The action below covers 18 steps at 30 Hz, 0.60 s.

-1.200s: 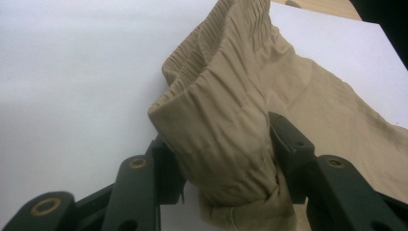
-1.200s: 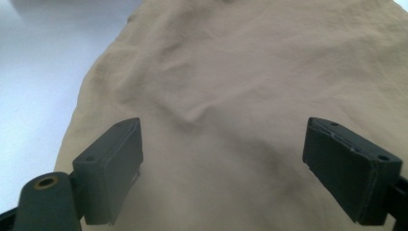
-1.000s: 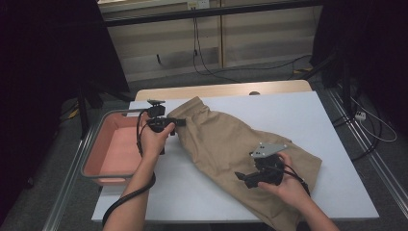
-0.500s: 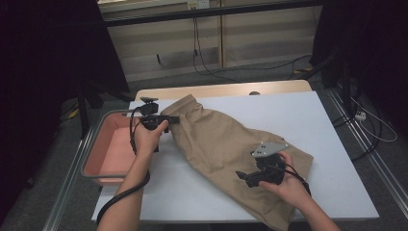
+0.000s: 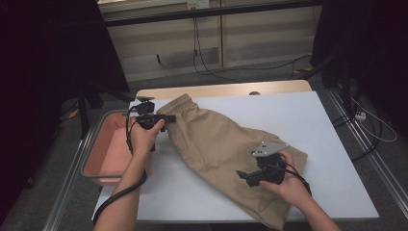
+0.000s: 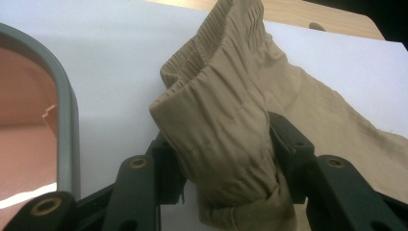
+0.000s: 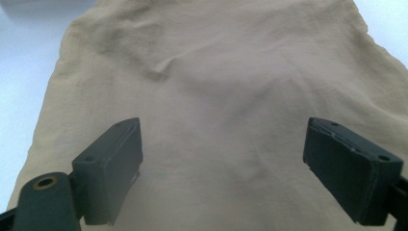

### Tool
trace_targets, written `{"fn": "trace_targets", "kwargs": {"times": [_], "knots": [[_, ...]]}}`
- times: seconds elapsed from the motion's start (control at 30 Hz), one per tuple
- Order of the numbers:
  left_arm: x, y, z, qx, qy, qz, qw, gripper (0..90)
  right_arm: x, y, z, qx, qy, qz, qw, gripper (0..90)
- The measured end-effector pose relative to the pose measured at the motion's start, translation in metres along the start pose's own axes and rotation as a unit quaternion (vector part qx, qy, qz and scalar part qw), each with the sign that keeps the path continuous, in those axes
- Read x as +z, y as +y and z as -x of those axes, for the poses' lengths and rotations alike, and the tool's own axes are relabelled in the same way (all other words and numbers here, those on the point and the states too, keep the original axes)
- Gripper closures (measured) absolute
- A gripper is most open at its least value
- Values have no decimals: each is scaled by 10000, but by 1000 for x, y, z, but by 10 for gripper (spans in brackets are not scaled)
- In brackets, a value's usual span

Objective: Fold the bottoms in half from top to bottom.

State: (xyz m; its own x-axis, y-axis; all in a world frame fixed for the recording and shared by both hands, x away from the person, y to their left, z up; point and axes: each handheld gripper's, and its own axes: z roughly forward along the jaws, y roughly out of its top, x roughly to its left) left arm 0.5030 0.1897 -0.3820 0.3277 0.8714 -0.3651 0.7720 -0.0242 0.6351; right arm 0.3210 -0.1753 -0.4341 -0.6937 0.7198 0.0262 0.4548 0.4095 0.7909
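The shorts [image 5: 219, 147] are matt tan woven cloth, soft and lightly creased, with a ribbed, gathered waistband [image 6: 216, 53]. The table [image 5: 308, 120] has a smooth, matt white top; a strip of pale wood [image 5: 226, 90] shows at its far edge. The tray [image 5: 103, 149] looks like smooth pink plastic with a grey rim. Both grippers' [image 6: 226, 159] [image 7: 223, 168] jaws are matt black plastic with brass-coloured rivets.

bare white table [image 5: 308, 120] lies open right of and beyond the khaki shorts [image 5: 216, 144]; near strip between the forearms also free. pink tray [image 5: 103, 149] blocks the left edge, its grey rim apparently just beside the shorts' waistband.
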Motion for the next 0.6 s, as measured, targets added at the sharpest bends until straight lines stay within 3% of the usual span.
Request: {"fn": "trace_targets", "kwargs": {"times": [0.4, 0.6], "knots": [[-14, 7, -9, 70, 213, 146, 9996, 546, -3, -2, 4, 33, -59, 4, 10000, 139], [-12, 4, -3, 173, 129, 166, 9996, 548, -3, -1, 4, 30, -58, 11, 10000, 139]]}}
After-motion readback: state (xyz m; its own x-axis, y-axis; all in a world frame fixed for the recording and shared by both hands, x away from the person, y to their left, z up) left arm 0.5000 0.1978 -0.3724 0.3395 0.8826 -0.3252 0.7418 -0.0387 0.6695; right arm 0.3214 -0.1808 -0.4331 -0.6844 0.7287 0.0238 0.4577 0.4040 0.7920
